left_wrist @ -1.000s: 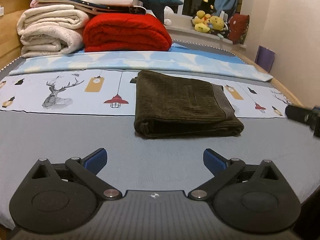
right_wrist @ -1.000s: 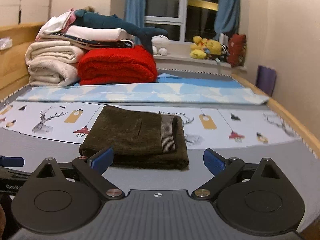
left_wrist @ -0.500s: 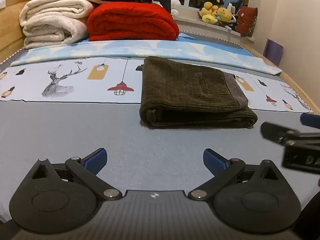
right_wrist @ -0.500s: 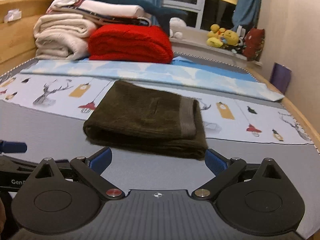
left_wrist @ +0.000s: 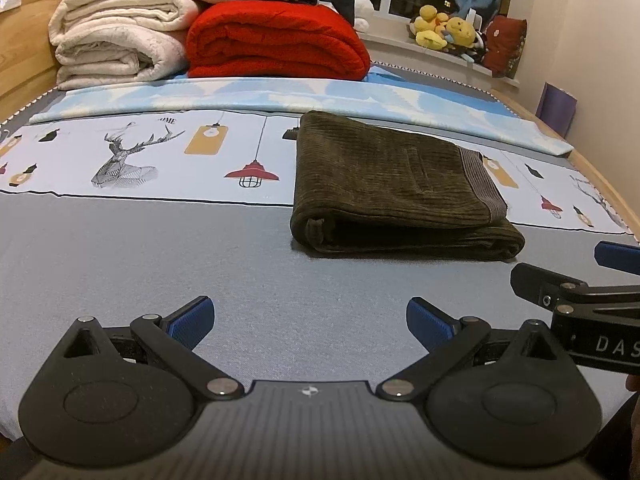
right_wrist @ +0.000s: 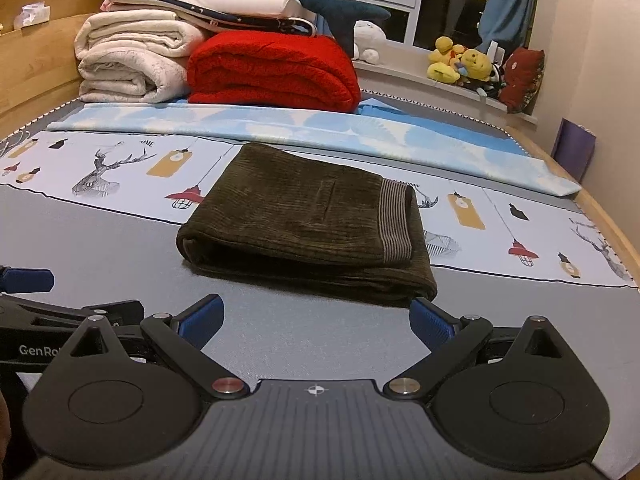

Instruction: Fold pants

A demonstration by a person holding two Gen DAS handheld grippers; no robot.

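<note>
Upper left I see cream blankets (left_wrist: 116, 44) beside red blanket (left_wrist: 276, 40); plush toys (right_wrist: 460, 62) on sill, upper right; purple bag (right_wrist: 574, 154) right.

The folded corduroy pants (right_wrist: 304, 228) are dark olive-brown, ribbed, with a waistband (right_wrist: 394, 220) striped grey and brown. The bedsheet (left_wrist: 140, 264) is grey near, then white with printed grey deer, red lamps and ochre tags. Far off, a pale blue cover (left_wrist: 248, 96), a red blanket (left_wrist: 276, 40) and a cream blanket (left_wrist: 116, 44). Both grippers' finger pads (left_wrist: 192, 318) are blue on black frames.
</note>
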